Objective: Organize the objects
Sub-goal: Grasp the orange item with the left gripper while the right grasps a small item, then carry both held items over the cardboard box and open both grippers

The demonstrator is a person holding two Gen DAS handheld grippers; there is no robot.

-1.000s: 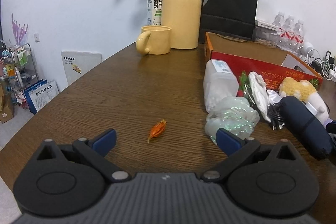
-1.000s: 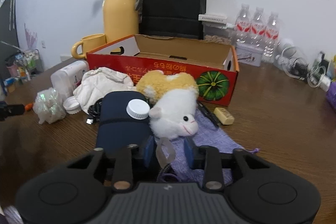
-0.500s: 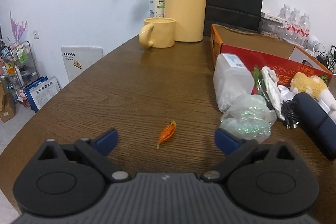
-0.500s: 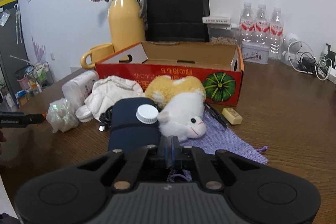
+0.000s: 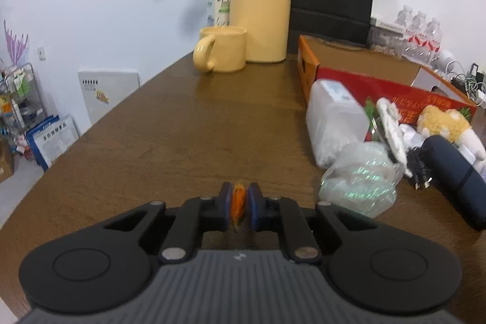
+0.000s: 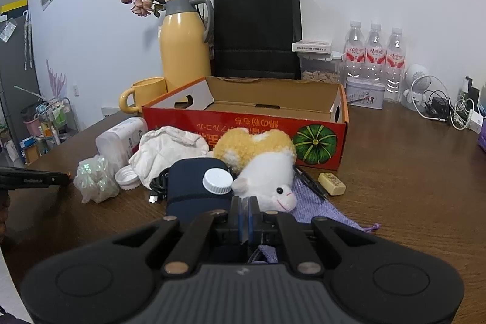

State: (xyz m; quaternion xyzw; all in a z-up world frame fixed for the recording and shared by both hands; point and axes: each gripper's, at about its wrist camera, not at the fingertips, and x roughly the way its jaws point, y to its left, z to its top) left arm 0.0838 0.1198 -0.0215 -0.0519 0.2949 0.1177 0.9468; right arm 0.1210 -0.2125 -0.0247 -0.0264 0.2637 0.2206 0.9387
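The left tongs are clenched on a small orange dried flower, pinched between the two blue pads just above the brown desk at its near edge. To the right of them lies a crinkled iridescent plastic bag, and beyond that a white plastic jar on its side, touching the bag. Farther right sit a dark blue pouch and a yellow-and-white plush toy — all crowded against the near wall of a red cardboard box. At the far end of the desk a yellow mug stands just in front of a tall yellow thermos.

The right tongs are pressed together with a thin clear piece showing between the pads; what it is cannot be told. They sit just over the dark blue pouch with its white cap, beside the plush toy's white head — and over a purple cloth bag. The open box lies beyond, its inside bare cardboard. A crumpled white cloth rests left of the plush toy.
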